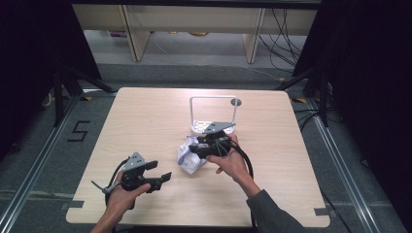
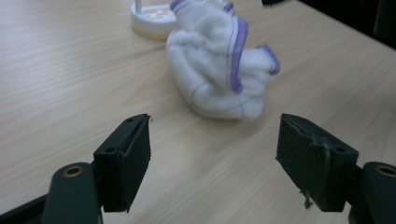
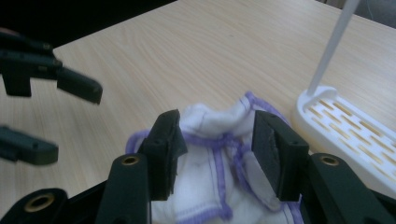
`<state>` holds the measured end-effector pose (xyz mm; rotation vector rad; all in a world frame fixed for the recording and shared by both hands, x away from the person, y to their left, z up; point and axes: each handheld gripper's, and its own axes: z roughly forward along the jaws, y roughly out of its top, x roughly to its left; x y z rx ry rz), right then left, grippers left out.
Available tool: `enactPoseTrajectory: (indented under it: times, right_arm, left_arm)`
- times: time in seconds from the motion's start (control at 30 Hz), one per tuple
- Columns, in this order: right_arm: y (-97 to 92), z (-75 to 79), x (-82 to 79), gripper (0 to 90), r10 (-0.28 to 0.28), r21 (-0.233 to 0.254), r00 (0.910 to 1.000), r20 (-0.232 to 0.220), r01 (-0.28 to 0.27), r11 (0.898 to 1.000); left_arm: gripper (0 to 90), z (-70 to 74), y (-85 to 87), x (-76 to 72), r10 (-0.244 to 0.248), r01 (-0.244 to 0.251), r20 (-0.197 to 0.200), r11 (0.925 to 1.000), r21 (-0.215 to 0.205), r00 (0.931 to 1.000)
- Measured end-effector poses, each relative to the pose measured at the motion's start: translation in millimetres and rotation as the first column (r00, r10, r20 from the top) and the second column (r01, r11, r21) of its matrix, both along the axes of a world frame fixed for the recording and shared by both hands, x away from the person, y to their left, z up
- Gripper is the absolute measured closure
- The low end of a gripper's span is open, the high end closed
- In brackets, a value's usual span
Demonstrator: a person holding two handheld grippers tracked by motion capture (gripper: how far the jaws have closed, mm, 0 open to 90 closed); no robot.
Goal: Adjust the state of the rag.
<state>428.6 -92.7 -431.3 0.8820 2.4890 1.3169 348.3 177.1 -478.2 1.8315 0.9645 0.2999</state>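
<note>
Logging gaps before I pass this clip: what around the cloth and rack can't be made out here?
- Cloth: its right part is covered by the right hand-held gripper in the high view; its near edge is cut off at the bottom of the right gripper view.
- White rack: its base is cropped at the top of the left gripper view.
- Contact between the right pads and the cloth: unclear, blurred close-up.
</note>
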Motion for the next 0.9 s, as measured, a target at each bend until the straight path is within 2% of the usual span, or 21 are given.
enactPoseTrajectory:
  times: [0.07,0.13,0.17,0.23,0.3,0.33,0.37,0.4,0.47,0.5,0.53,0.57,0.6,0.63,0.67,0.73,0.77,0.8,0.83,0.9]
  right_arm:
    - [-8.8,-1.5,-6.7,52.2,-0.013,-0.004,0.9999,-0.002,0.013,1.0]
    - [-18.5,-3.3,-10.4,51.4,-0.016,-0.039,0.9999,0.001,0.016,0.999]
    - [-23.2,-3.5,-12.1,51.3,-0.021,-0.058,0.9998,0.002,0.021,0.998]
    - [-34.4,-3.4,-16.8,51.3,-0.063,-0.076,0.998,0.0,0.063,0.995]
    - [-45.8,-5.3,-17.2,50.8,-0.067,-0.086,0.9977,0.007,0.068,0.994]
    - [-49.8,-6.3,-18.5,50.6,-0.095,-0.077,0.9955,-0.006,0.094,0.993]
    - [-56.9,-7.6,-18.2,50.6,-0.114,-0.08,0.9935,0.004,0.114,0.99]
    - [-64.1,-8.9,-17.4,50.3,-0.122,-0.083,0.9925,-0.001,0.122,0.989]
    - [-77.2,-13.5,-16.4,49.9,-0.154,-0.083,0.9879,-0.016,0.152,0.985]
    - [-79.8,-15.4,-16.1,49.5,-0.166,-0.077,0.9858,-0.023,0.164,0.983]
    - [-82.8,-17.7,-15.0,47.9,-0.173,-0.083,0.9846,-0.027,0.17,0.982]
    - [-84.7,-19.6,-14.1,47.5,-0.175,-0.091,0.9843,-0.026,0.172,0.981]
    - [-85.0,-21.5,-13.1,47.6,-0.186,-0.068,0.9821,-0.027,0.184,0.981]
    - [-86.3,-22.6,-11.7,47.6,-0.174,-0.081,0.9846,-0.016,0.172,0.982]
    - [-85.5,-21.8,-12.2,47.7,-0.173,-0.082,0.9843,-0.032,0.17,0.982]
    - [-82.3,-21.8,-12.0,48.3,-0.161,-0.078,0.9866,-0.026,0.158,0.984]
    - [-79.6,-23.5,-11.3,48.4,-0.161,-0.069,0.9868,-0.016,0.16,0.985]
    - [-77.2,-22.5,-10.6,48.6,-0.147,-0.086,0.9888,-0.025,0.144,0.986]
    - [-72.0,-23.5,-9.3,49.2,-0.139,-0.089,0.99,-0.023,0.137,0.987]
    - [-62.3,-25.9,-5.3,49.9,-0.114,-0.095,0.9935,-0.001,0.113,0.989]
  left_arm:
    - [27.7,6.5,-5.4,3.5,-0.006,0.006,0.018,1.0,0.002,0.9998]
    - [29.3,11.7,-11.6,8.0,-0.012,0.012,0.033,0.9999,0.012,0.9994]
    - [31.2,14.5,-15.5,10.3,-0.009,0.008,0.037,0.9995,0.031,0.9993]
    - [34.7,17.7,-23.0,15.7,-0.026,0.024,0.046,0.9983,0.054,0.9986]
    - [37.5,19.3,-31.9,21.5,-0.041,0.037,0.051,0.997,0.068,0.9979]
    - [38.6,19.8,-36.5,24.4,-0.046,0.042,0.054,0.9965,0.073,0.9975]
    - [40.2,20.1,-40.7,27.4,-0.05,0.045,0.051,0.9951,0.088,0.9974]
    - [41.6,19.7,-45.3,31.4,-0.06,0.054,0.046,0.9912,0.121,0.9972]
    - [48.6,16.7,-53.7,35.9,-0.054,0.045,0.054,0.9864,0.158,0.9971]
    - [56.5,15.0,-55.5,38.9,-0.069,0.053,0.071,0.9766,0.208,0.9951]
    - [67.2,13.3,-56.7,42.2,-0.066,0.047,0.082,0.9749,0.218,0.9944]
    - [74.5,13.0,-54.3,45.2,-0.05,0.032,0.08,0.9769,0.211,0.9956]
    - [83.6,14.3,-47.5,48.7,-0.031,0.014,0.086,0.9803,0.197,0.9958]
    - [85.5,15.9,-42.4,49.7,-0.026,0.006,0.098,0.9798,0.2,0.9948]
    - [85.8,18.3,-33.5,49.8,-0.005,-0.014,0.108,0.9841,0.177,0.9942]
    - [86.0,20.2,-22.0,49.4,0.013,-0.026,0.094,0.9905,0.135,0.9955]
    - [86.0,20.3,-15.0,49.1,0.015,-0.026,0.089,0.9919,0.124,0.9959]
    - [86.0,20.0,-7.4,48.1,0.013,-0.024,0.082,0.9899,0.139,0.9966]
    - [86.0,18.0,-3.4,48.0,0.021,-0.029,0.076,0.993,0.114,0.9969]
    - [85.9,14.3,9.3,49.4,0.03,-0.036,0.056,0.994,0.103,0.998]
